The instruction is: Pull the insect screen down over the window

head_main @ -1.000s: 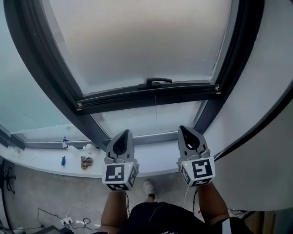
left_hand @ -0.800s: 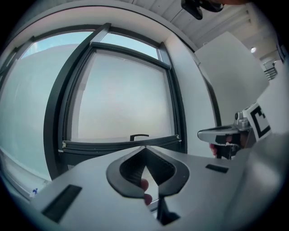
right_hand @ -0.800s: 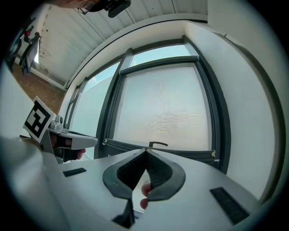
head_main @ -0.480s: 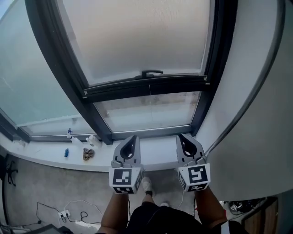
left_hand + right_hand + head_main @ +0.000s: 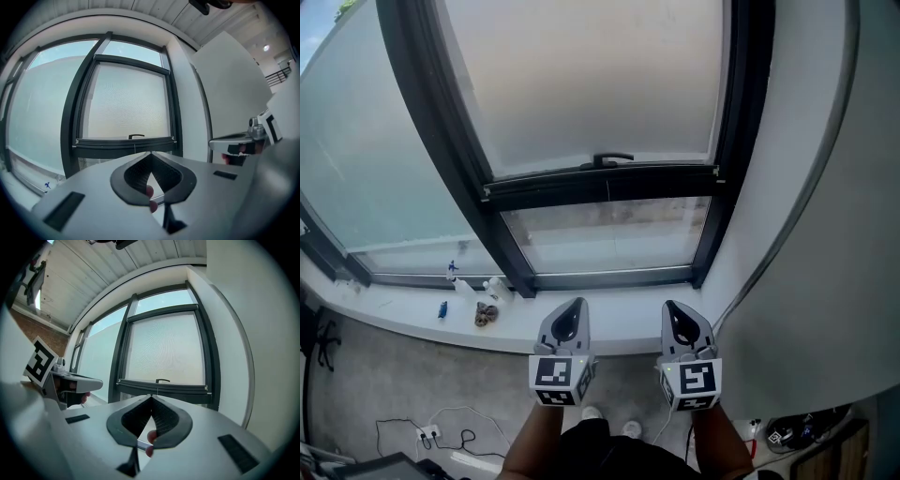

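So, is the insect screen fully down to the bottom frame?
No, the insect screen ends at its handle bar, with clear glass showing below it.

No readable words or numbers anywhere; the left gripper [image 5: 573, 306] and right gripper [image 5: 674, 307] cubes show only square markers.

I hold my left gripper [image 5: 571, 309] and my right gripper [image 5: 674, 311] side by side in front of me, apart from each other, both pointing level and away from my body. The left fingers [image 5: 133, 174] are pressed together at the tips with nothing between them, and so are the right fingers [image 5: 168, 420]. The left marker cube [image 5: 556, 379] and right marker cube [image 5: 692, 384] face up toward my head. My left forearm [image 5: 530, 445] and right forearm [image 5: 724, 445] run back toward my torso.
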Available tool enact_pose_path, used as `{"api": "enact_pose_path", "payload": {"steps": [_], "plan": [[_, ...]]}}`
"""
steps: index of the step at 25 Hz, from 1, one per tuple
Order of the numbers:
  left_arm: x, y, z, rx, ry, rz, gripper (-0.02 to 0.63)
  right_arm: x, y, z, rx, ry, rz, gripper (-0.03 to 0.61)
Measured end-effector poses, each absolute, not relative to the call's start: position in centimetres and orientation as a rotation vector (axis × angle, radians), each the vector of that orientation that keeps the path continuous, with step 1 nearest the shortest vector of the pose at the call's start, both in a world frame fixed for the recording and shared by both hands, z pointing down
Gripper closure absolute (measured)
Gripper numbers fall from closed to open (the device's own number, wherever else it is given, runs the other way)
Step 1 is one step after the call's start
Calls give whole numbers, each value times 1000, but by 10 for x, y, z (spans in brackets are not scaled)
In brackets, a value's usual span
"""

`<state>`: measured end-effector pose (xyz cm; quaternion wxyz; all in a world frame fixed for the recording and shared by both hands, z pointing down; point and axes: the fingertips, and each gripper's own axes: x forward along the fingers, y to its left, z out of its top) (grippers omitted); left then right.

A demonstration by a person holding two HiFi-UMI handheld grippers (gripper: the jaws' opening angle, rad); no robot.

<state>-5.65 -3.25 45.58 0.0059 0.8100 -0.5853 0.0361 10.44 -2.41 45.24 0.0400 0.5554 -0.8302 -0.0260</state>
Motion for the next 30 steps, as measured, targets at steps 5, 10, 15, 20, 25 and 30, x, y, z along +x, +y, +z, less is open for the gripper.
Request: {"api": "enact_pose_path", "payload": {"steps": [5, 10, 15, 20, 25, 30], "plan": [[-60, -24, 459, 2539, -1832, 137, 611, 103, -19, 458, 1704, -2525, -80, 574], [-77, -9, 461, 2522, -1834, 135, 611, 86, -8, 460, 1697, -2518, -82, 574], [-96, 14, 462, 2508, -1839, 122, 611, 68, 13, 460, 1718, -2502, -80, 575], [-112, 37, 462, 2504, -1836, 130, 611, 51, 35, 457, 1709, -2497, -110, 575], [-122, 54, 467, 2499, -1814, 128, 611, 41, 56, 458, 1729, -2484, -103, 575], [-120, 61, 465, 2517, -1804, 115, 611, 39, 69, 462, 1724, -2475, -91, 575]]}}
